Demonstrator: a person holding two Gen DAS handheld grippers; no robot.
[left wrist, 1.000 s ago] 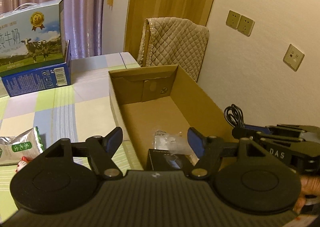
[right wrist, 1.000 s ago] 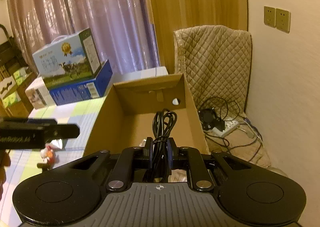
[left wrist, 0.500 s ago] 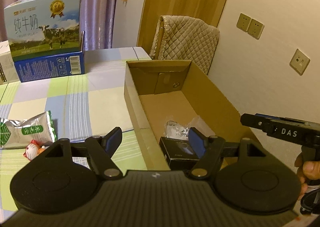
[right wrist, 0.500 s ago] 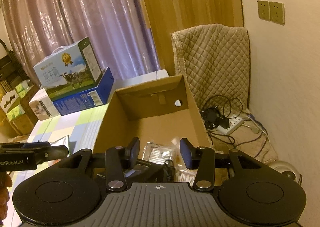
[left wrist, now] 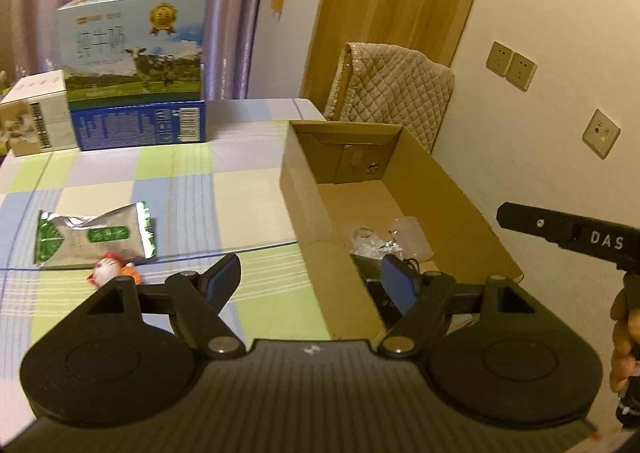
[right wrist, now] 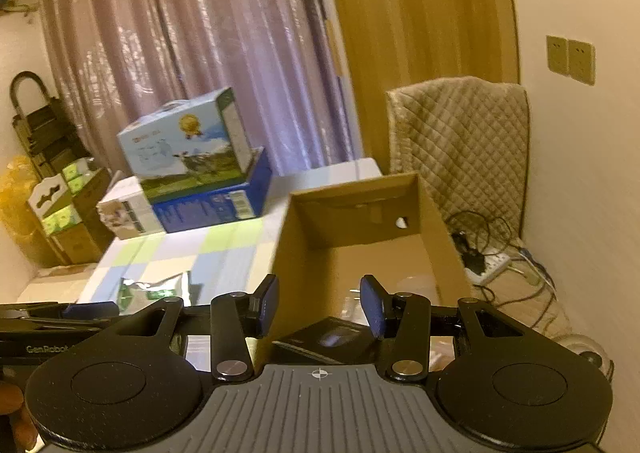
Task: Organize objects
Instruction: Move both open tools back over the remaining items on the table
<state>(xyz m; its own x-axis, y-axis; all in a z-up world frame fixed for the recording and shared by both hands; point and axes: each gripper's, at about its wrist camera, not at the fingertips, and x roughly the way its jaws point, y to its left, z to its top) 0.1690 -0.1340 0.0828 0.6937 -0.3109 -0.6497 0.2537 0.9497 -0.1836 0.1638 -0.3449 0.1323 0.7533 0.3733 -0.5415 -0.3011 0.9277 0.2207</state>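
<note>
— While you're over there, what's the biggest thing on that side?

— A table [left wrist: 120, 181] under a checked cloth, green, blue and pale squares. At its right edge stands a long cardboard box [left wrist: 448, 197], open on top, with one end against a quilted chair back [left wrist: 396, 93].

— Anything at the far end of the table?

— A milk carton [left wrist: 136, 49] with a cow printed on it, stacked on a blue box [left wrist: 140, 123], and a smaller white box [left wrist: 36, 113] just beside them.

— What's in the cardboard box?

— At the near end lies a flat black case [right wrist: 324, 339], some crumpled clear plastic [left wrist: 372, 241] beyond it, and a bit of black cable [left wrist: 412, 263] just showing. The far half is bare cardboard.

— And on the cloth?

— A silver and green snack packet [left wrist: 92, 239] lying flat, well left of the box. Touching its near edge is a little red and white cat figure [left wrist: 112, 271].

— The grippers?

— The left gripper [left wrist: 312, 279] hangs over the box's near left wall, its jaws wide and opening, nothing pinched between them. The right gripper [right wrist: 320, 303] points into the box above the black case, jaws partly apart, also holding nothing. A hand [left wrist: 622, 345] grips its handle.
</note>
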